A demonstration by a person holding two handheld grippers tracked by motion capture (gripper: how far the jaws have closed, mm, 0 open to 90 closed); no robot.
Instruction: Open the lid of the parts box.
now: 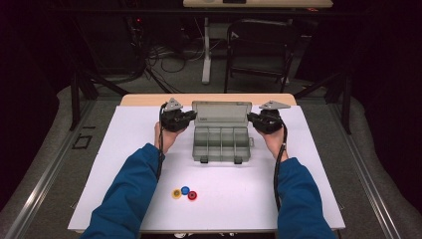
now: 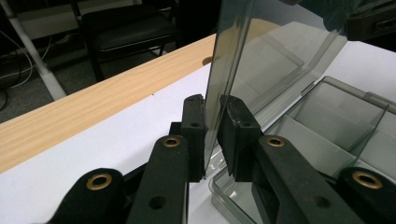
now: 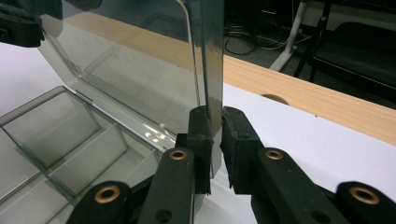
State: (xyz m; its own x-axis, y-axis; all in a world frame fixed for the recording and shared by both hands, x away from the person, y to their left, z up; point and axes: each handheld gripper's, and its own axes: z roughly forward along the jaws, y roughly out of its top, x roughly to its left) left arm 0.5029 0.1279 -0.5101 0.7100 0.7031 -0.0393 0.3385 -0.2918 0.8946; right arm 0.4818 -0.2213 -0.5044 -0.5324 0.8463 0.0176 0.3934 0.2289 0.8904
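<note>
Three small round discs lay together on the white table cover (image 1: pixel 124 149): a yellow disc (image 1: pixel 176 193), a blue disc (image 1: pixel 185 190) and a red disc (image 1: pixel 192 195), touching or nearly so. Beyond the wooden table edge (image 1: pixel 149 99) stood a black chair (image 1: pixel 259 47) and loose cables (image 1: pixel 169 57).

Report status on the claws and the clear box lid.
Left claw and right claw each clamp a side edge of the lid. Lid upright, box open. Three coloured discs lie apart, nothing obstructing.
</note>
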